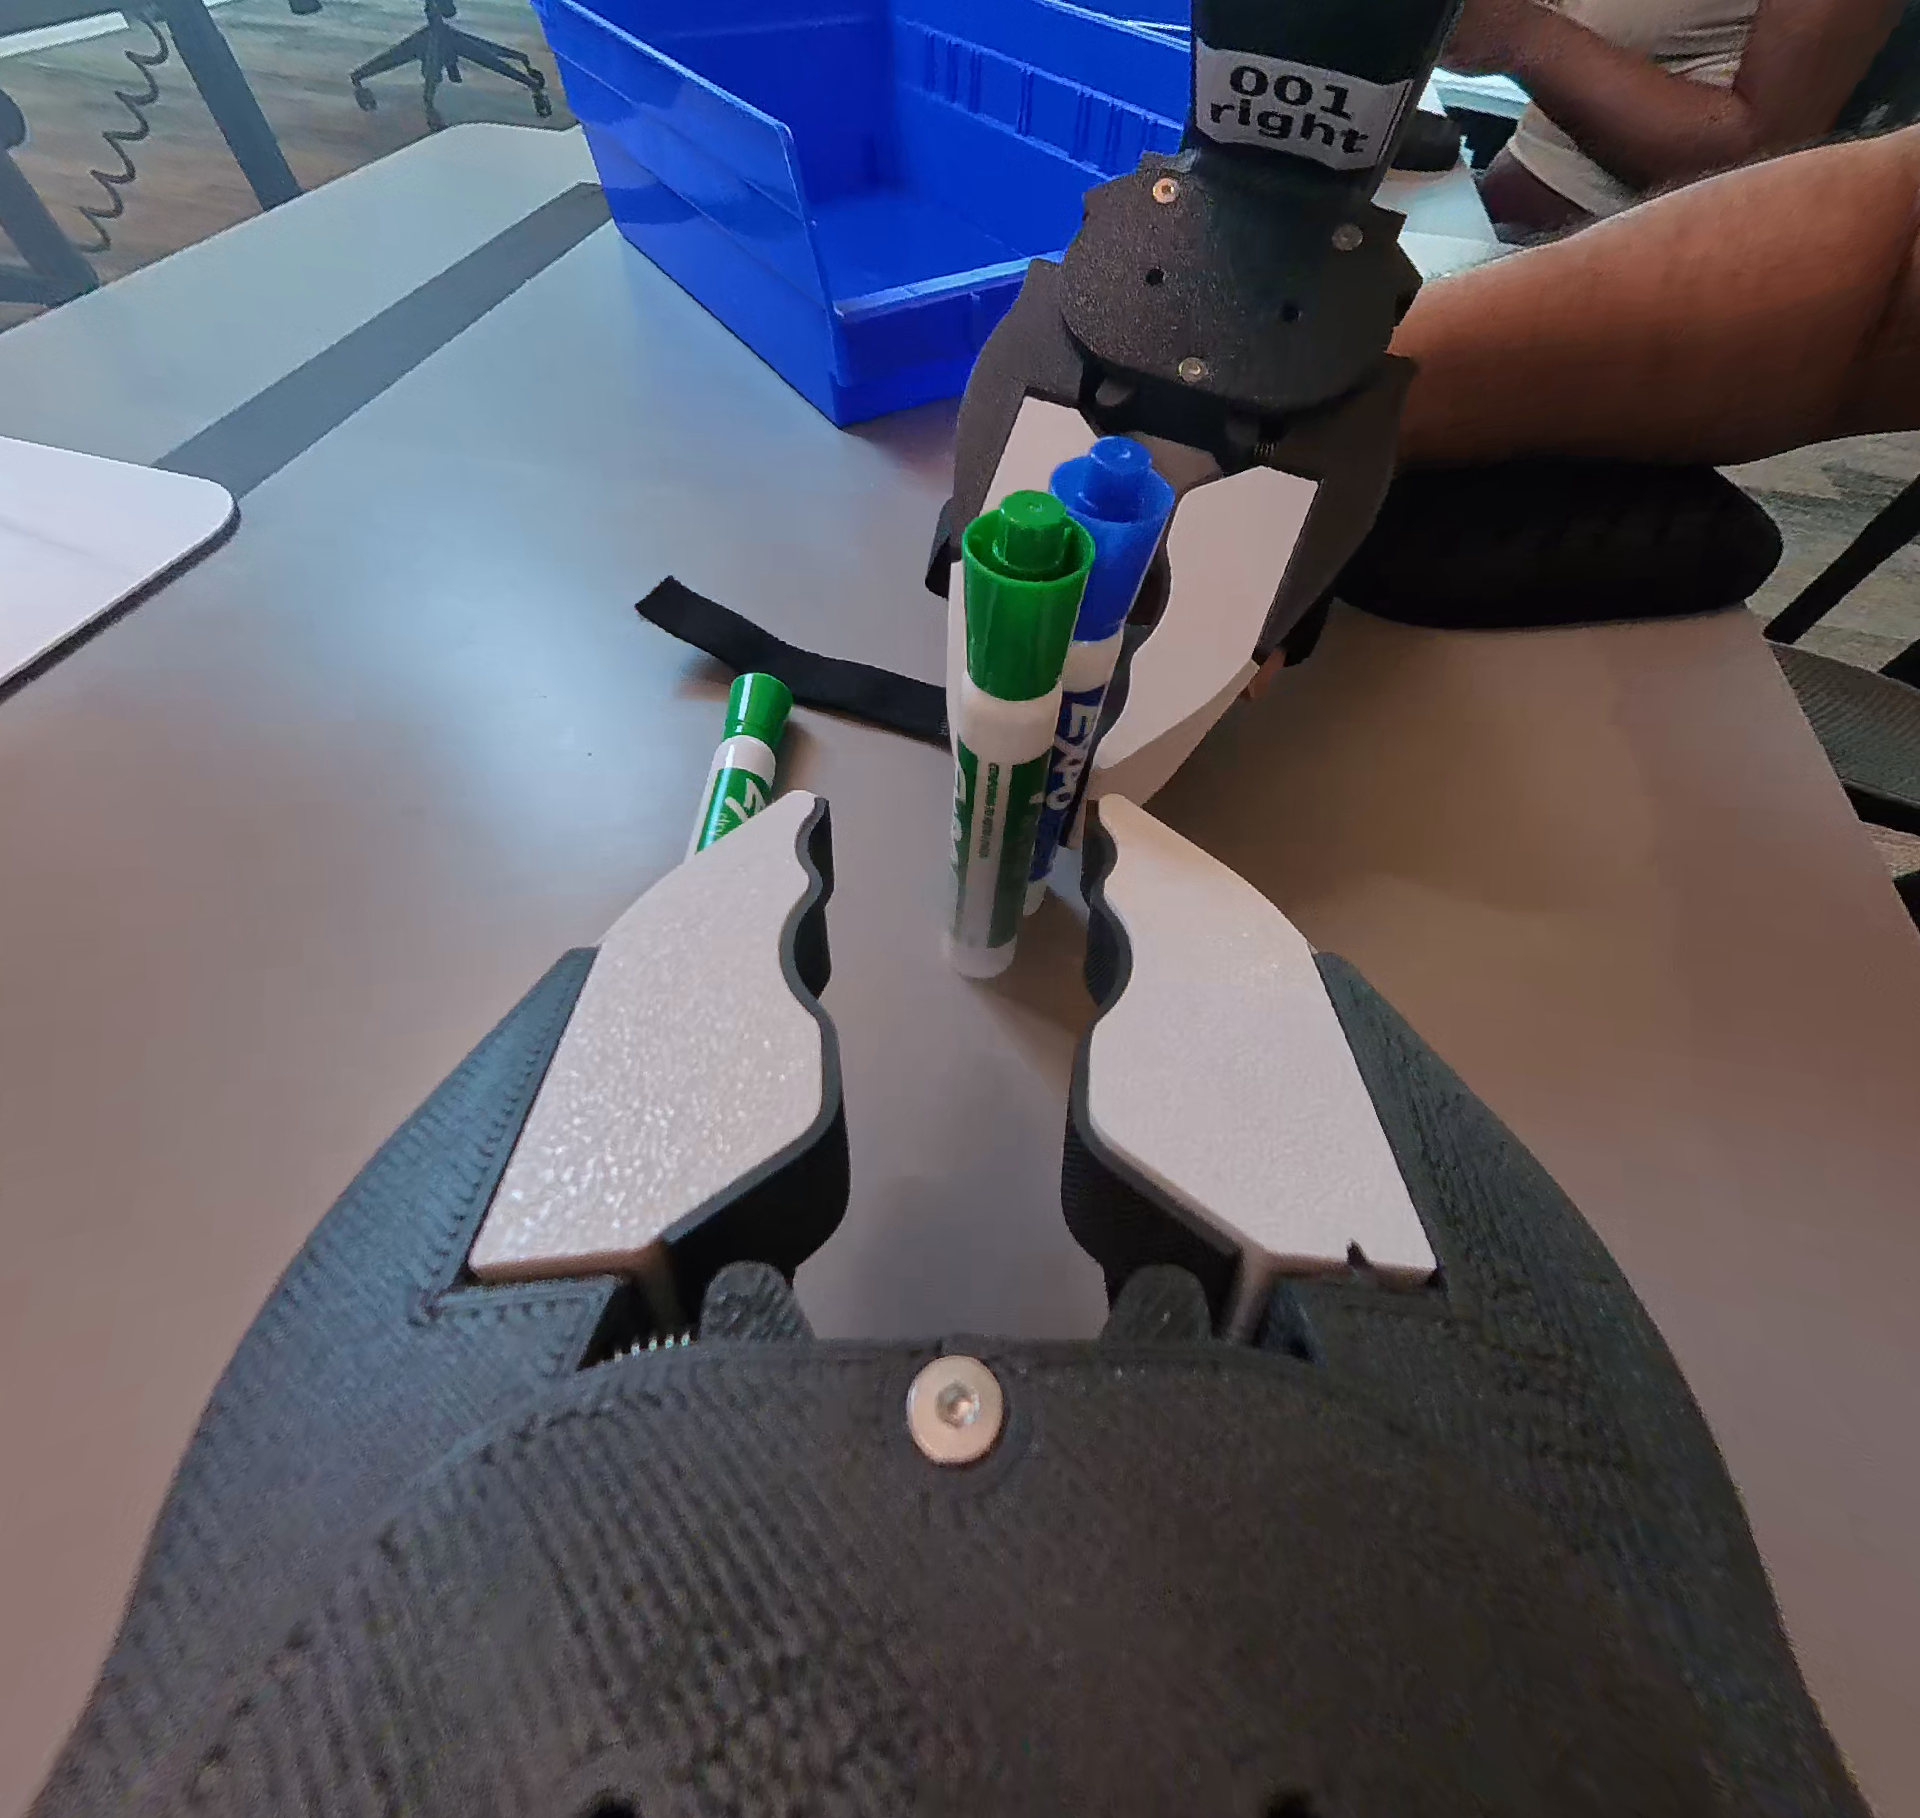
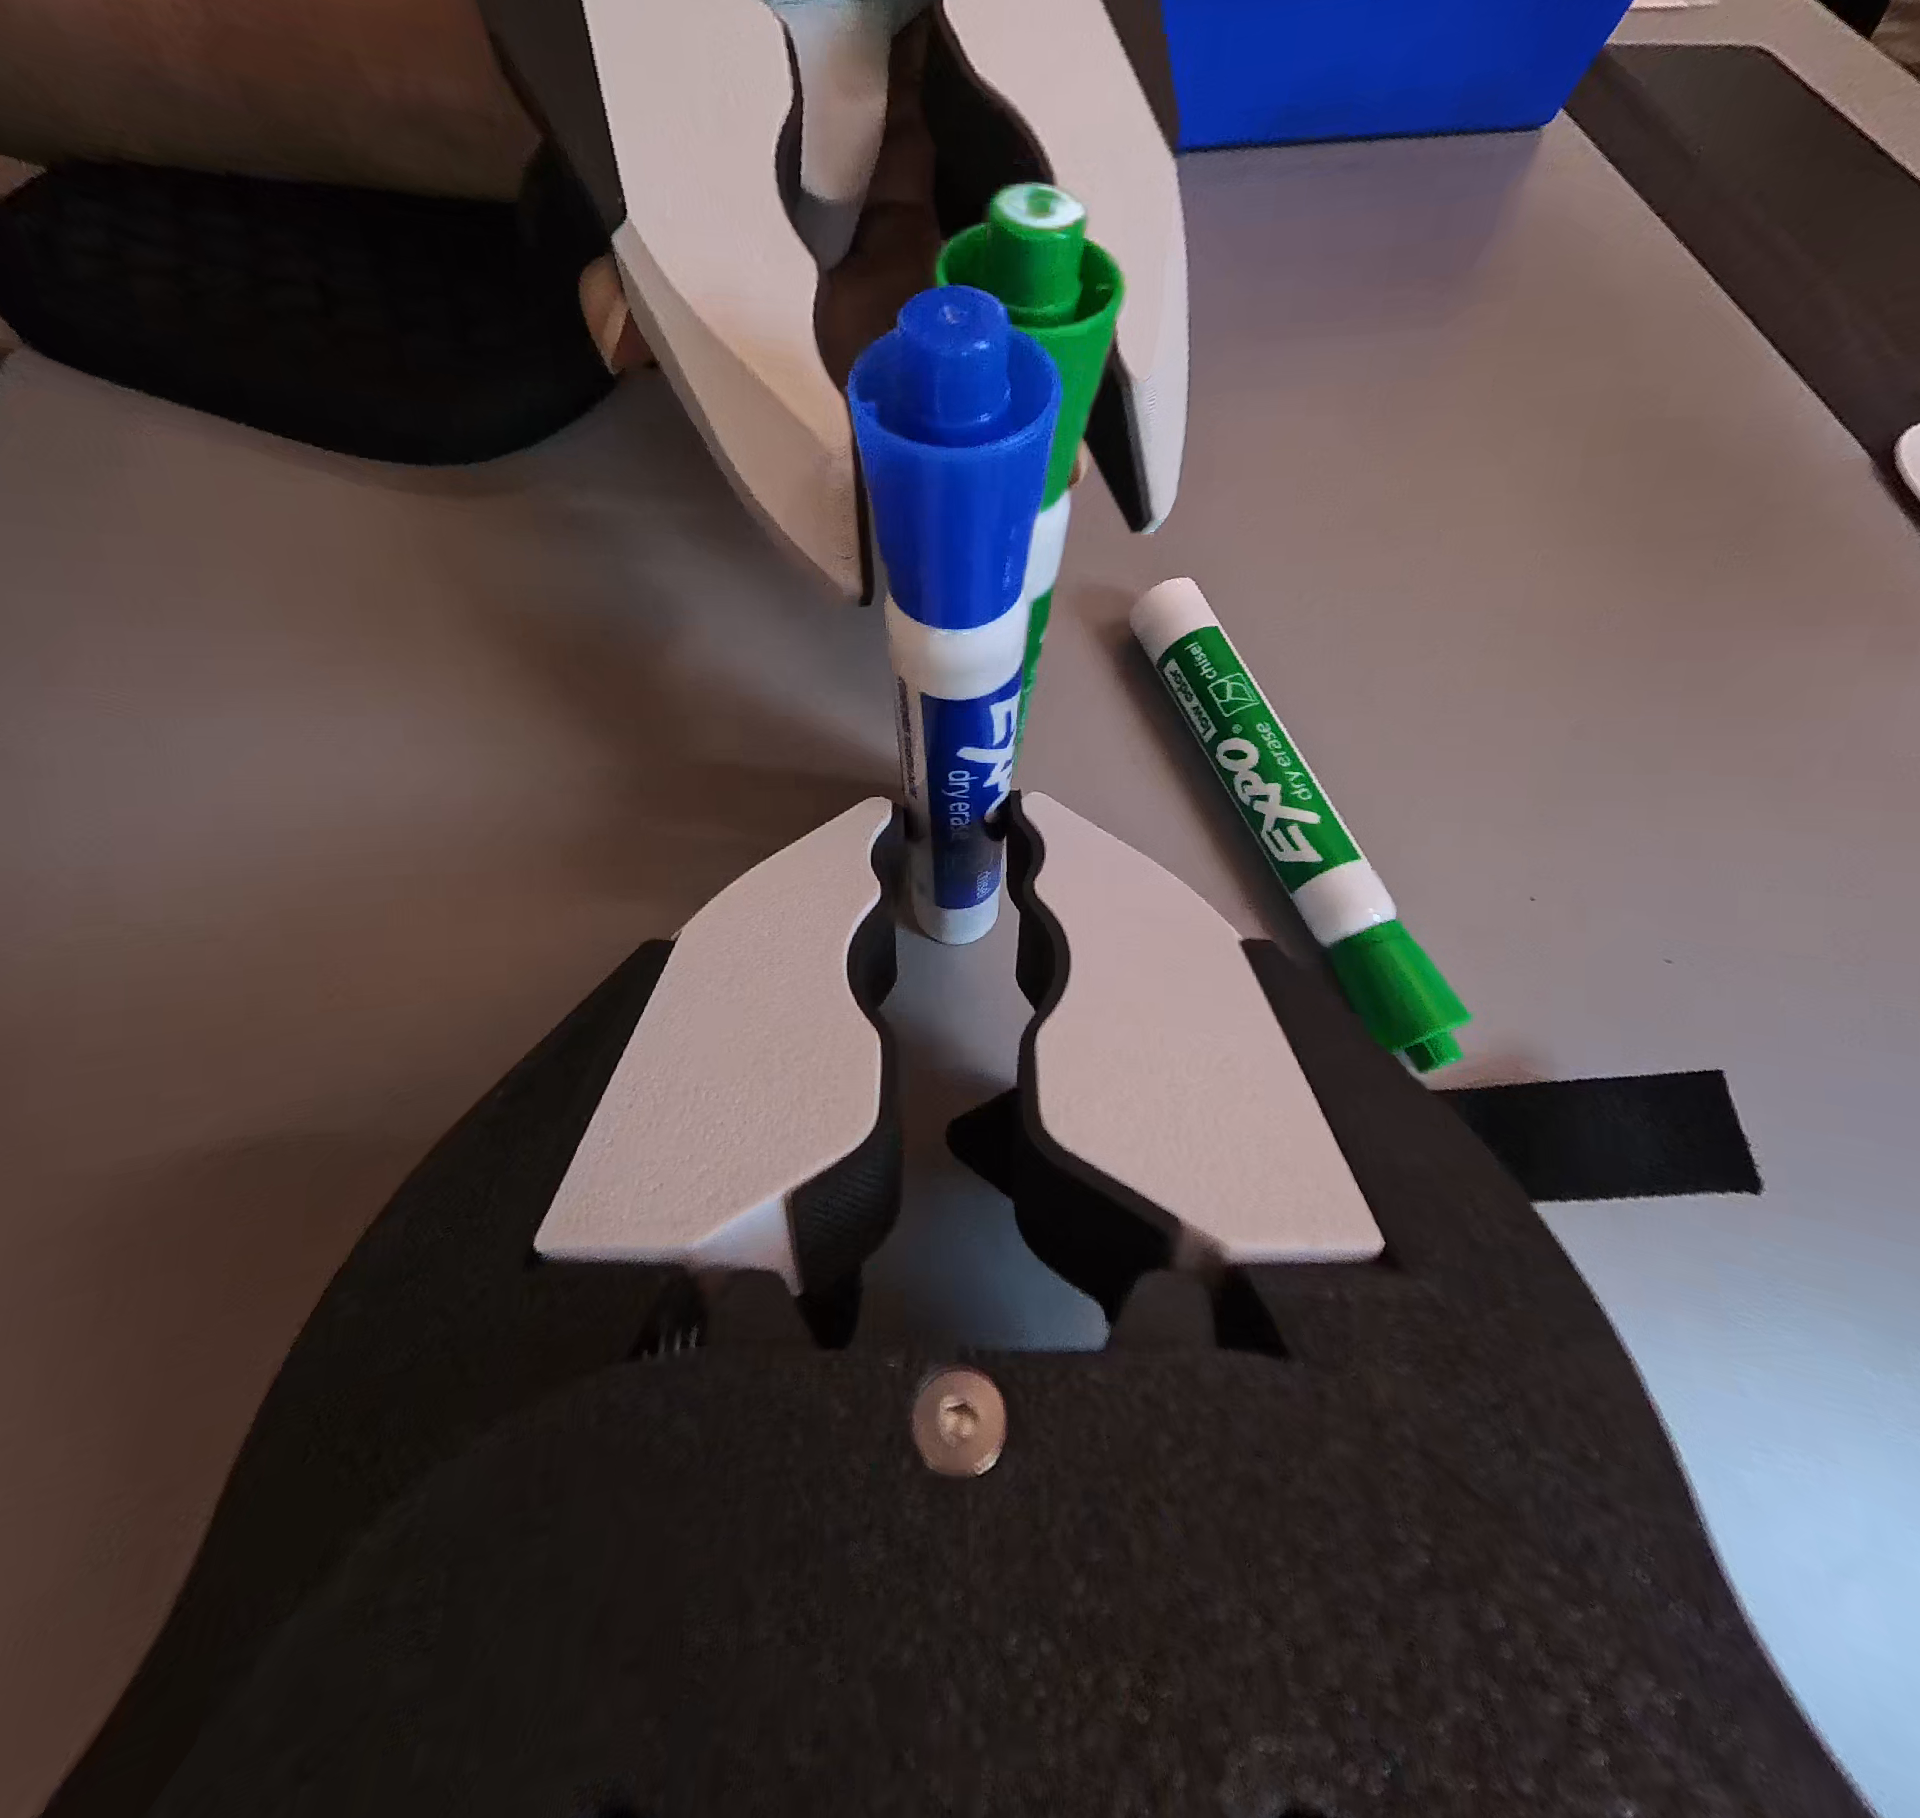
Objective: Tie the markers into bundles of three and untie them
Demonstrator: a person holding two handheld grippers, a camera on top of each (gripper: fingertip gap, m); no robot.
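Observation:
A blue marker (image 2: 951, 646) stands upright on the grey table (image 2: 416, 781). My right gripper (image 2: 956, 812) is shut on its lower barrel. A green marker (image 1: 1003, 729) stands upright right against it, on the side away from the right gripper. My left gripper (image 1: 961, 823) faces the right one, open, with its fingers on either side of the green marker and not touching it. A second green marker (image 2: 1288, 812) lies flat on the table beside them. A black strap (image 2: 1621, 1134) lies flat, partly under my right gripper.
A blue plastic bin (image 1: 727, 210) stands open behind the markers. A black padded rest (image 1: 1558, 553) lies under a person's forearm (image 1: 1662, 314). A white flat object (image 1: 83, 542) sits at the left table edge. Office chairs stand beyond the table. My right fingertips sit around 4 cm from my left ones.

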